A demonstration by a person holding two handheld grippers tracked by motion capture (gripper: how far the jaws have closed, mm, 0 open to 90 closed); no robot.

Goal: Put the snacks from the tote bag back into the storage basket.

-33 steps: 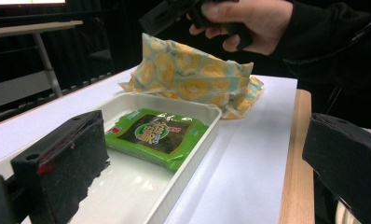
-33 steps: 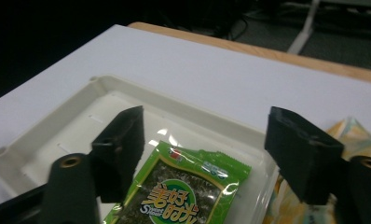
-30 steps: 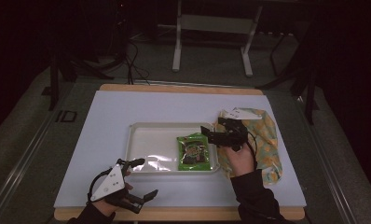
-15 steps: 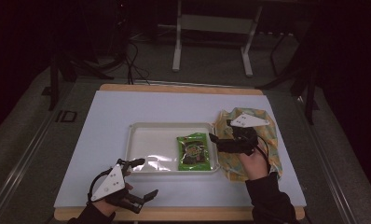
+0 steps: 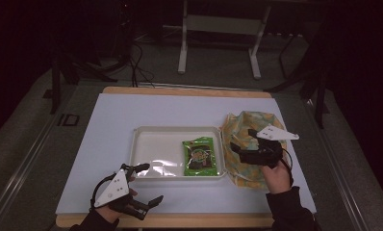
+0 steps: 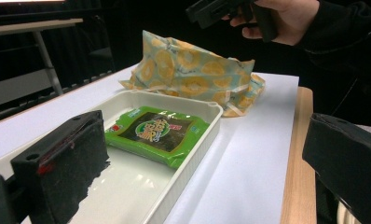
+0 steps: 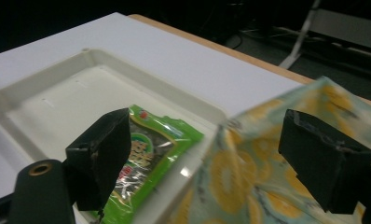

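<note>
My right claw (image 5: 241, 150) hovers with jaws apart over the yellow lemon-print cloth bag (image 5: 247, 126), which lies on the white counter (image 5: 108, 120) touching the right edge of the shallow white plastic tray (image 5: 156, 144). A green foil snack packet (image 5: 198, 156) lies inside the tray. My left claw (image 5: 146, 185) rests open near the counter's front edge.

Cloth bag (image 5: 249, 126): pale green-blue fabric, yellow citrus print, crumpled and slumped on the white mat, left edge touching the tray's right wall. Snack packet (image 5: 198, 155): green, dark centre label, sealed, lying flat, face up, in the tray's right end.
</note>
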